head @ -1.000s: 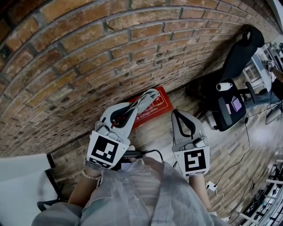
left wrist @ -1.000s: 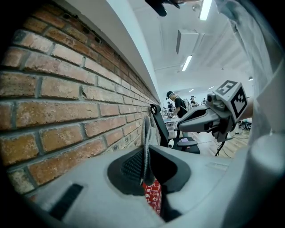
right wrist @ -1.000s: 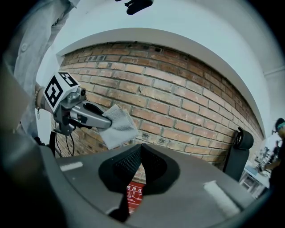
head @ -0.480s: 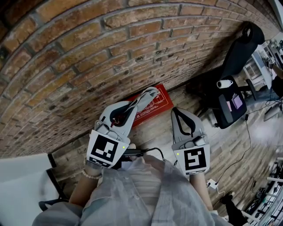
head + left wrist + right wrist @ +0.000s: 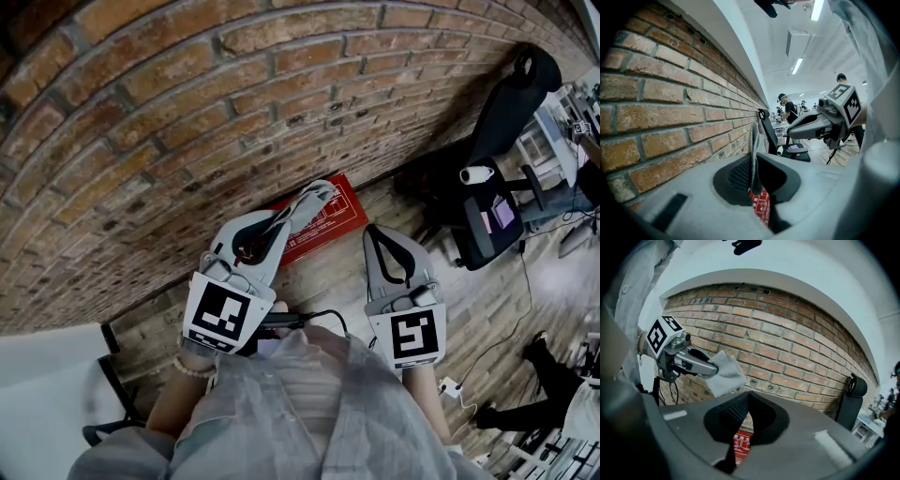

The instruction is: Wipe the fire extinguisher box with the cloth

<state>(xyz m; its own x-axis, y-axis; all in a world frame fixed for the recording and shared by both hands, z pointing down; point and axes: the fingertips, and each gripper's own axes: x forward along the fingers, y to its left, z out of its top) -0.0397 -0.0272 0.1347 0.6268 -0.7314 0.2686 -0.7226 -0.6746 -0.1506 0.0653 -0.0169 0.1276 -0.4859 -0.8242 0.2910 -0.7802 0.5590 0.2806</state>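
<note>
As you face the brick wall [image 5: 187,112], your left gripper [image 5: 286,221] is clenched on a grey cloth [image 5: 315,199]. The left gripper view shows the cloth pinched edge-on between the two jaws and standing up past them. From your head camera, the cloth reaches beyond the jaw tips and overlaps the upper left part of the red fire extinguisher box [image 5: 330,223]. The box sits at the foot of the wall on the wooden floor [image 5: 342,281]. Whether the cloth touches the box cannot be told from these views. Your right gripper [image 5: 377,236] is clenched on nothing, jaws pressed together, and it points at the floor just beside the box's right end. Below each gripper's jaws a strip of the red box with its white printing shows. A black office chair [image 5: 492,220] stands to your right, well apart from the box.
</note>
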